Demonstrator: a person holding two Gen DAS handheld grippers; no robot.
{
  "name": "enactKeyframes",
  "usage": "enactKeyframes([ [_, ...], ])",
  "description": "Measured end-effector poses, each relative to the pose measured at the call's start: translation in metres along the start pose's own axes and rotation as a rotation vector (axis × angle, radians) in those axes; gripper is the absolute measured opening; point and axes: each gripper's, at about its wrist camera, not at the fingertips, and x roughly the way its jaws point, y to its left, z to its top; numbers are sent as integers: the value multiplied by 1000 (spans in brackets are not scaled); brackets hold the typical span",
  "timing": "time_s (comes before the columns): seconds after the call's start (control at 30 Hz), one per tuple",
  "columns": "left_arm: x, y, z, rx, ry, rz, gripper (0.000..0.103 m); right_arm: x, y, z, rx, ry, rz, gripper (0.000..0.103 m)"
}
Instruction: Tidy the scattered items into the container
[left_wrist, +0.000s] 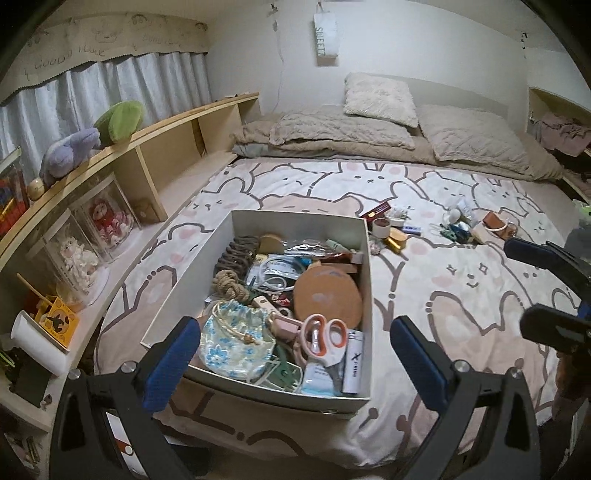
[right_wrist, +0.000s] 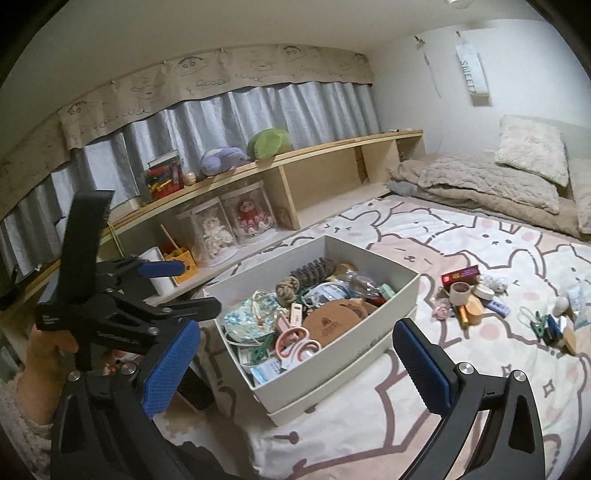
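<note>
**A:** What are the fingers doing?

**B:** The left gripper (left_wrist: 295, 354) is spread wide with nothing between its blue pads, hanging over the near end of the white box (left_wrist: 364, 236). The right gripper (right_wrist: 295, 358) is likewise released and empty, aimed at the same box from its near right side.

**A:** Where are the items to tidy?

**B:** The box is already heaped with rope, a floral pouch, scissors (left_wrist: 324, 338) and cork discs. A scattered cluster (right_wrist: 471, 295) lies on the bed to the right of the box: a small red packet, tape rolls, a gold tube, clips, a round white object.

**A:** How would they handle?

**B:** Probably light, rigid and small. The tube may roll, so pinch it across its middle; take the tape rolls by the rim.

**A:** And the surroundings?

**B:** A soft bedsheet (left_wrist: 461, 280) printed with cartoon rabbits, pillows at the head, a wooden shelf (right_wrist: 314, 155) with plush toys along the curtained window.
</note>
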Motion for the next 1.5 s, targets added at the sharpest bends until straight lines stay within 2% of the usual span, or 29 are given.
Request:
enactKeyframes([
  [0.17, -10, -7, -5, -10, -19, -4, 103, -8, -2, -5, -24, -1, -38, 103],
  [0.43, -22, -20, -15, 11, -49, 30, 103, -19, -5, -13, -46, 1, -78, 103],
  [0.73, -40, -27, -28, -16, -110, -18, 103, -31, -8, -24, -64, -2, -124, 103],
  [0.9, -48, -37, -37, -7, -145, -14, 103, -38, -9, -28, -72, -8, -142, 103],
  [1.17, -57, -44, -46, -18, -163, -58, 103, -50, -10, -36, -91, -15, -172, 103],
  [1.5, -65, -52, -54, -21, -191, -64, 103, -59, -18, -45, -68, -15, -201, 103],
])
